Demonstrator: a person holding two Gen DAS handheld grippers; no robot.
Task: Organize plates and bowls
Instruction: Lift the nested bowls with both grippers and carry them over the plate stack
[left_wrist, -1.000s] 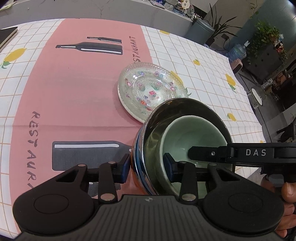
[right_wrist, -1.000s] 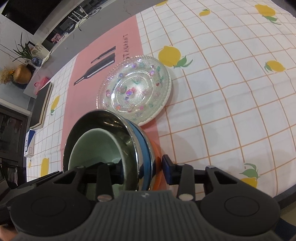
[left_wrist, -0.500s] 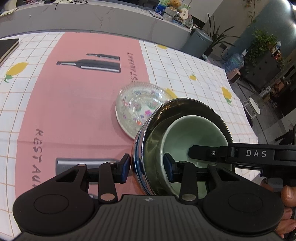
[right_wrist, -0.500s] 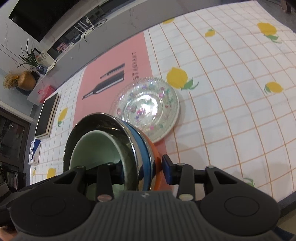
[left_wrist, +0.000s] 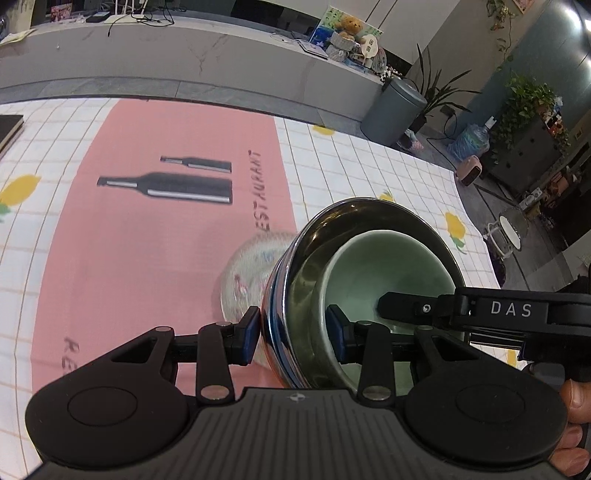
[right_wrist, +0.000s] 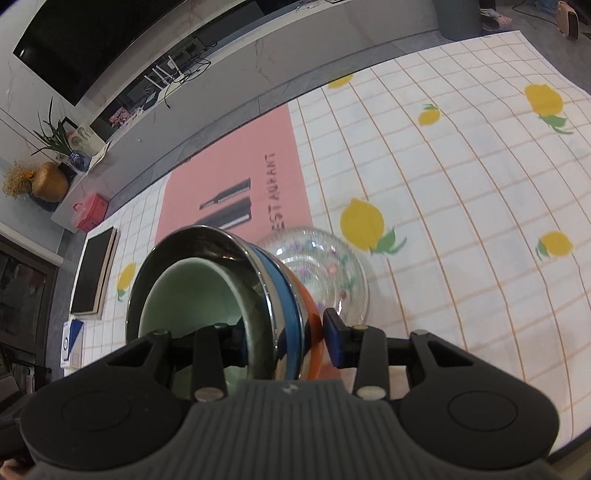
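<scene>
While airborne, bowl stack (left_wrist: 354, 280) between left gripper (left_wrist: 291, 332) pads.

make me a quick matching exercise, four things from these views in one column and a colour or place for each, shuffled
Things:
1. inner bowl
2. glass plate
3. steel bowl
4. left hand-held gripper

Descriptions:
a. shiny metal, holds another bowl
b. pale green, nested inside
c. clamped over the bowl stack's rim
d. clear with coloured dots, flat on the tablecloth

Pairs: 1-b, 2-d, 3-a, 4-c
</scene>
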